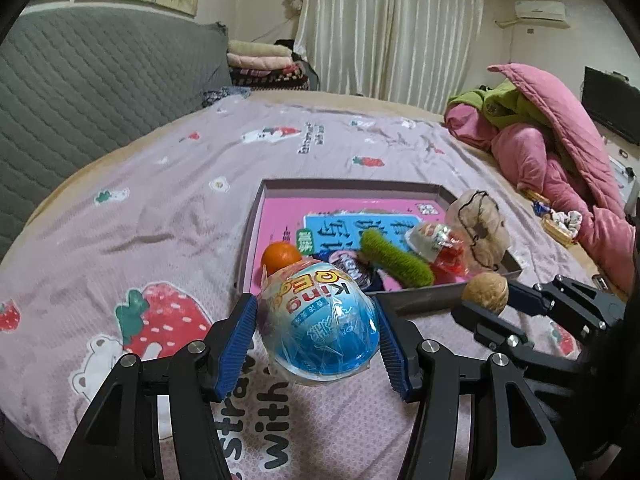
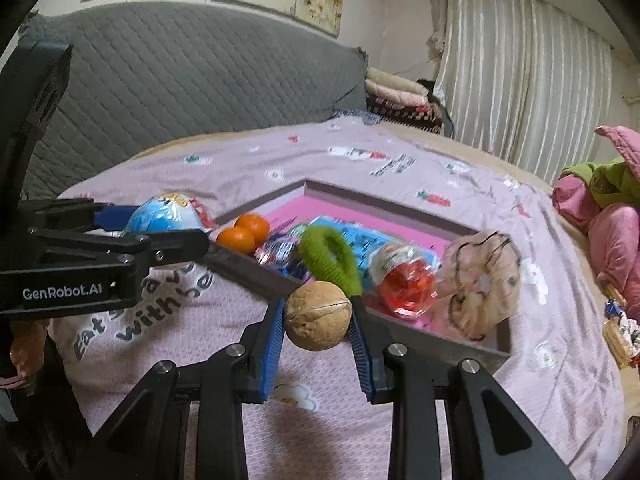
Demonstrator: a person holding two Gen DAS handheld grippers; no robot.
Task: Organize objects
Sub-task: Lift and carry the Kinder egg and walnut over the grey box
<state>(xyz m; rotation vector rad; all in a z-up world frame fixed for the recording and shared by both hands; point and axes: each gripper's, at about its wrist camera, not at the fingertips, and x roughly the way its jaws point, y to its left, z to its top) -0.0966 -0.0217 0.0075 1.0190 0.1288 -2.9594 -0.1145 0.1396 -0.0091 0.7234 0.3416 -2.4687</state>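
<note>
At lower centre of the left wrist view, the left gripper (image 1: pixel 318 330) clamps a blue foil-wrapped toy egg (image 1: pixel 318 320) between its blue ribbed pads (image 1: pixel 236 344), held above the pink strawberry-print bedsheet (image 1: pixel 140 208). Just behind the egg, in mid-frame, a shallow grey tray (image 1: pixel 348 185) lies on the sheet, its near rim close to the fingertips. Inside it, from left to right, are an orange (image 1: pixel 280 257), a dark foil snack packet (image 1: pixel 352 268), a fuzzy green ring (image 1: pixel 394 258), a jelly cup with red filling (image 1: pixel 440 244) and a bagged doughnut-shaped pastry (image 1: pixel 478 228), which leans on the tray's right wall. At right of frame, the right gripper (image 1: pixel 486 292) grips a walnut (image 1: pixel 485 292) just in front of the tray's near rim. A heap of pink and green bedding (image 1: pixel 552 148) fills the upper right.

In the right wrist view, the left gripper (image 2: pixel 168 220) enters from the left edge with the egg (image 2: pixel 166 214). Two oranges (image 2: pixel 244 232) sit in the tray's near left corner, touching each other. At centre, the right gripper (image 2: pixel 318 314) is closed on the walnut (image 2: pixel 318 314), pressed between both pads, at the tray's near rim (image 2: pixel 256 276). The green ring (image 2: pixel 330 256), jelly cup (image 2: pixel 404 280) and pastry (image 2: pixel 480 280) follow to the right.
</note>
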